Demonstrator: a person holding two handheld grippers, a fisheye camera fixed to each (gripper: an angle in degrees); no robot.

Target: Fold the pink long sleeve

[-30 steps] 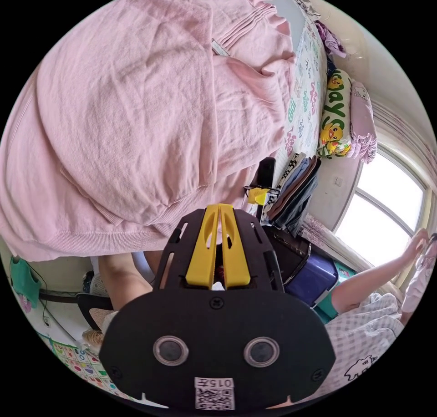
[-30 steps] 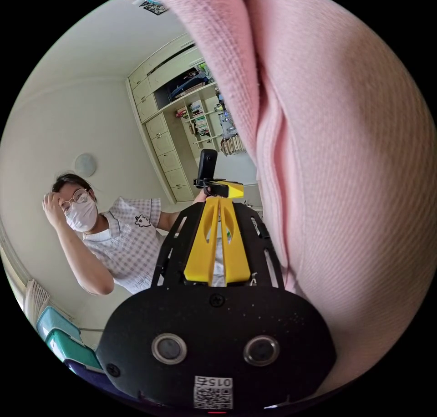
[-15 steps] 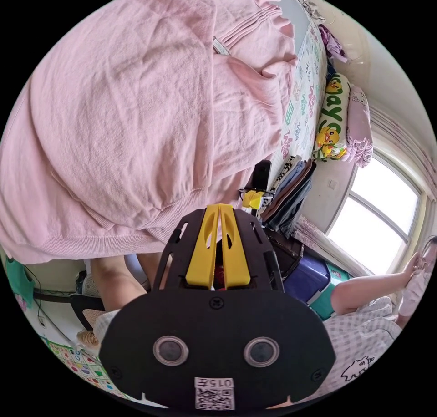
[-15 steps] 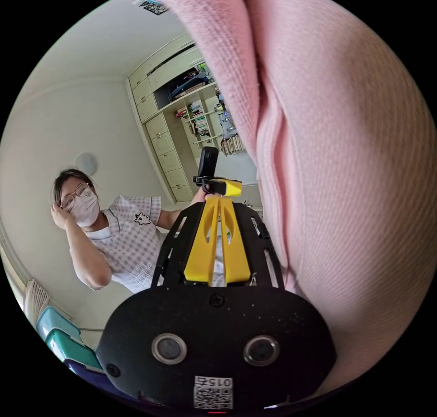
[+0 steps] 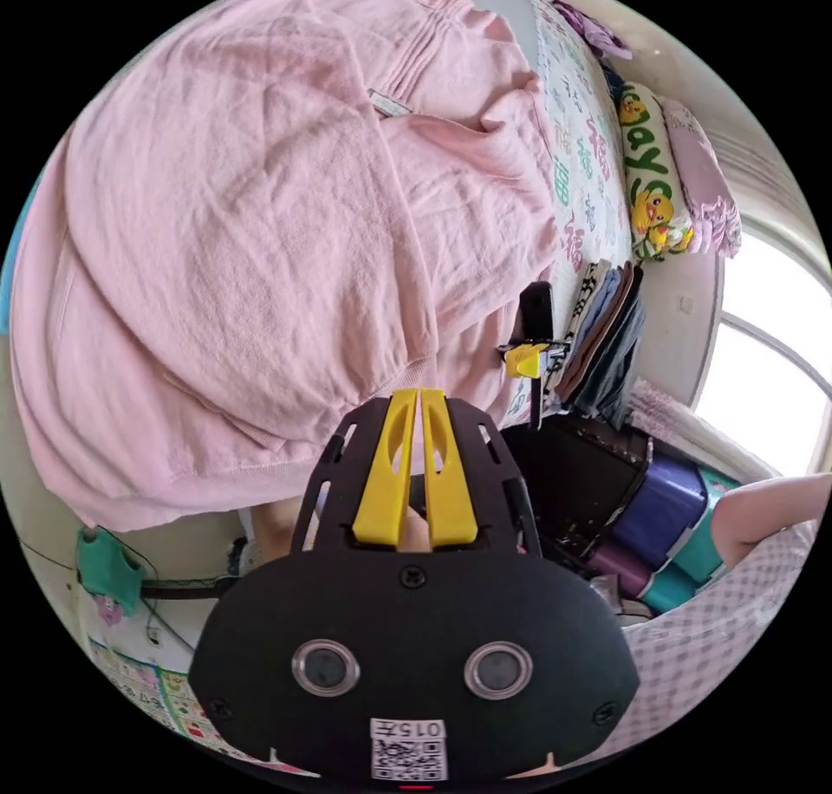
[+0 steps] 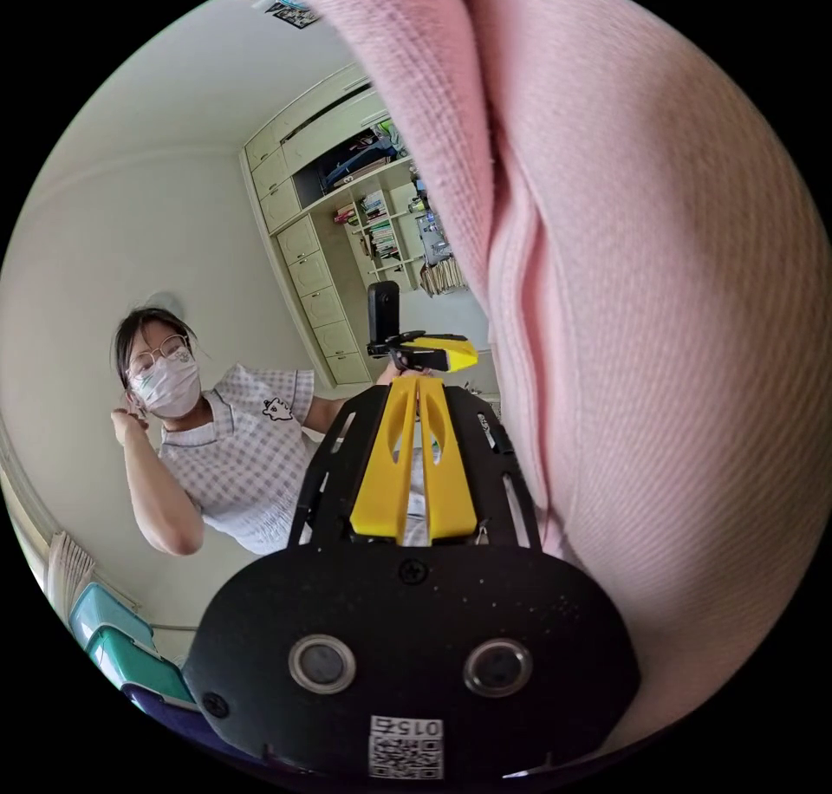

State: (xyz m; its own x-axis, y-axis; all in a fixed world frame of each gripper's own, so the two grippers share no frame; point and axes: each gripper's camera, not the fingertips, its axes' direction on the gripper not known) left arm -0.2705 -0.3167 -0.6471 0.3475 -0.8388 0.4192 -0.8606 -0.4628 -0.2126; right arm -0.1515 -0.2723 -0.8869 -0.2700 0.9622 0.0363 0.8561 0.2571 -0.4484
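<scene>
Pink top (image 5: 260, 222) lies rumpled on the bed (image 5: 589, 161), filling the upper left above the left gripper (image 5: 419, 395), whose jaws are closed on nothing. Right gripper (image 6: 419, 382), likewise closed, sits beside pink fabric at right.

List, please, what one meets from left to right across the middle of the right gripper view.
Person in a checked top → right gripper, jaws together, with the left gripper just above its tips → pink long sleeve.
</scene>
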